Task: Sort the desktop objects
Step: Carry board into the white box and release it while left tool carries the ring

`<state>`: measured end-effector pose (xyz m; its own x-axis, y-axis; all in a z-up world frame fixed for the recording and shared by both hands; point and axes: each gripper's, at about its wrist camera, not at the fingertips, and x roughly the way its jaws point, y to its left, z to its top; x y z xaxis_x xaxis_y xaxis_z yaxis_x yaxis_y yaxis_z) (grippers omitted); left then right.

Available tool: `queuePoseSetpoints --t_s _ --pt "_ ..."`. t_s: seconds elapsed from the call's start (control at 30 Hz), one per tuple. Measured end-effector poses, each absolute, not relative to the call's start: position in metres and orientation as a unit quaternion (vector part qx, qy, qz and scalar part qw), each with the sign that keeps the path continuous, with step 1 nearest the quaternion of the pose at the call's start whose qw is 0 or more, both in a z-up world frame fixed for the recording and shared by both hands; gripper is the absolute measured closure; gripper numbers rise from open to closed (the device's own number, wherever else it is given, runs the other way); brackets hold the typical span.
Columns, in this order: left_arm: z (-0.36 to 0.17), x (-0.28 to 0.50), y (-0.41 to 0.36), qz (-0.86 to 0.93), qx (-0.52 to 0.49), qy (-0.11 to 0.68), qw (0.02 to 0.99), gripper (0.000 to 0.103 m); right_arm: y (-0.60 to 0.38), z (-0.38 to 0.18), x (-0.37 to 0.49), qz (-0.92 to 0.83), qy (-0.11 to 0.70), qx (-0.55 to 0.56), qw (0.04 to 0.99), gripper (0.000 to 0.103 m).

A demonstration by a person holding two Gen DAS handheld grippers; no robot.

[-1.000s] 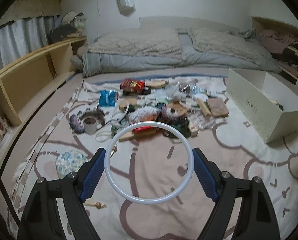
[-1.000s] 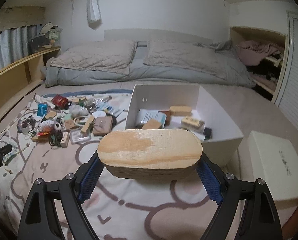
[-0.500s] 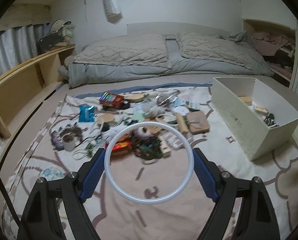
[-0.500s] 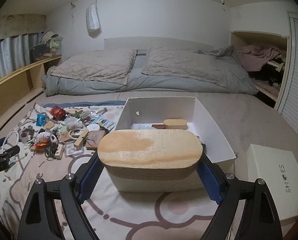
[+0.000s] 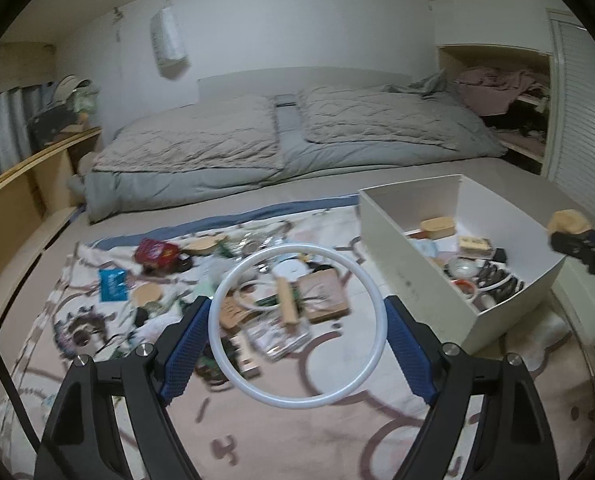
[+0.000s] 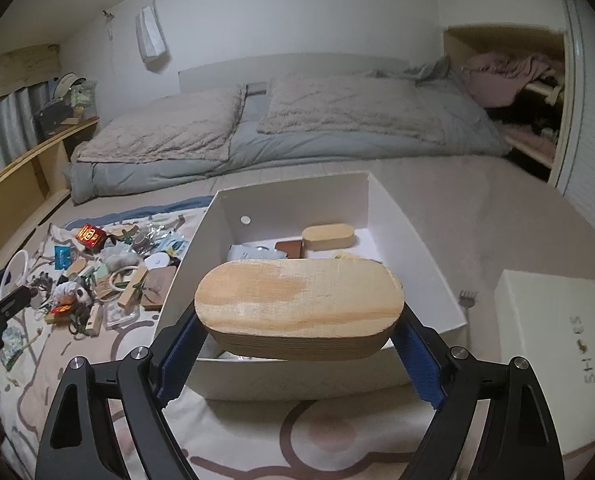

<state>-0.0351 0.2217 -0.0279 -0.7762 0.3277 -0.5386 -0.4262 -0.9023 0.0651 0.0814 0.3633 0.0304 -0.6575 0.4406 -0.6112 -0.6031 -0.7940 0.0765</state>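
My left gripper (image 5: 297, 308) is shut on a thin white ring (image 5: 297, 245), its blue pads pressing the ring's two sides above the patterned blanket. Beyond it lies the pile of small objects (image 5: 281, 292), and to the right stands the open white box (image 5: 397, 240) with several items inside. My right gripper (image 6: 299, 320) is shut on a wooden oval box (image 6: 297, 296), held over the near end of the white box (image 6: 289, 196). A smaller wooden oval box (image 6: 328, 236) lies inside it. The pile (image 6: 109, 280) is to the left there.
A white shoe-box lid (image 6: 553, 344) lies right of the white box, with a fork (image 6: 467, 298) between them. A bed with grey quilts (image 5: 281, 140) fills the back. A wooden shelf (image 5: 25, 184) runs along the left, a closet (image 5: 509, 100) at the right.
The left gripper, still holding the ring, has swung right, so the white box is nearer. The right gripper with the wooden oval box has moved forward over the white box.
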Motion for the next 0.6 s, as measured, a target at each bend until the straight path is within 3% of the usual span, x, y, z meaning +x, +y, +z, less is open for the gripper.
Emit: queuePoseSetpoints --t_s 0.6 --pt "-0.024 -0.038 0.273 0.925 -0.264 0.103 0.252 0.018 0.382 -0.016 0.014 0.87 0.177 -0.408 0.214 0.014"
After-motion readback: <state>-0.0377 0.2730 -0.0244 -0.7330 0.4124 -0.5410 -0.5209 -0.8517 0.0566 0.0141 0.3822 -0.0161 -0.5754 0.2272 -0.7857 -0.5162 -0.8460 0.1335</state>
